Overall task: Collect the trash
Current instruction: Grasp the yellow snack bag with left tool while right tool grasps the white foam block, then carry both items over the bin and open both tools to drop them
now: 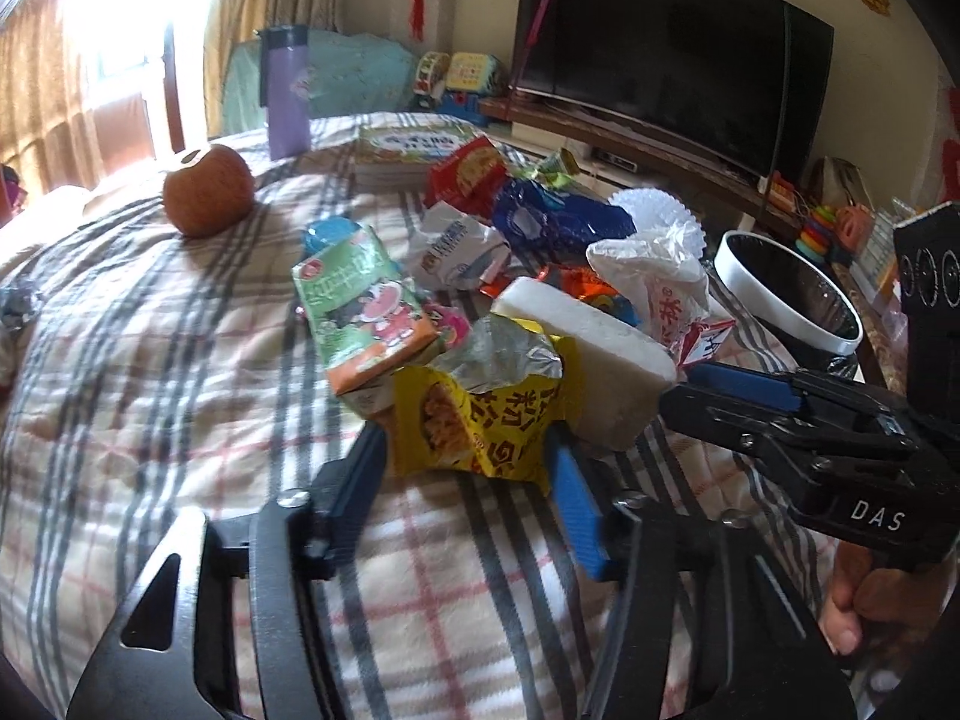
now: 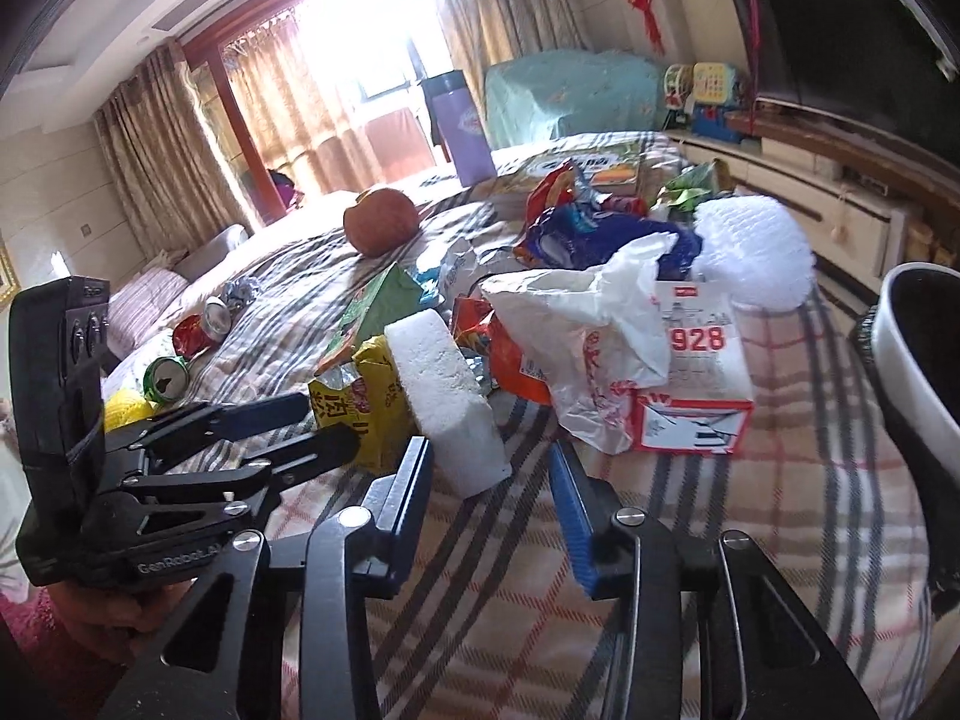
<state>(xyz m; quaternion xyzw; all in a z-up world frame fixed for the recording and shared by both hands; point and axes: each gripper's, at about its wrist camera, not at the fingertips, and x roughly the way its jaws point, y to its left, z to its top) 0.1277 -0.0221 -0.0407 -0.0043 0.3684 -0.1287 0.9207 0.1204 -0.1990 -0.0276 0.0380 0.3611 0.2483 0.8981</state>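
Trash lies heaped on a plaid blanket (image 1: 180, 360). The left gripper (image 1: 468, 456) has its jaws around a yellow wrapper (image 1: 474, 420); the right gripper (image 2: 492, 468), jaws apart, nears a foam block (image 2: 444, 384). Only the right view shows cans (image 2: 171, 378). A bin (image 1: 786, 294) stands beside the bed, below a television (image 1: 660, 48).

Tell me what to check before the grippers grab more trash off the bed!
1. Left gripper around the yellow wrapper: ok, a finger on each side.
2. Wrapper squeezed tight: cannot tell.
3. Right gripper open: ok, holding nothing.
4. Foam block ahead of the right gripper: ok, close.
5. Bin in reach: ok, beside the bed, open.
6. Apple away from trash: ok, apart.
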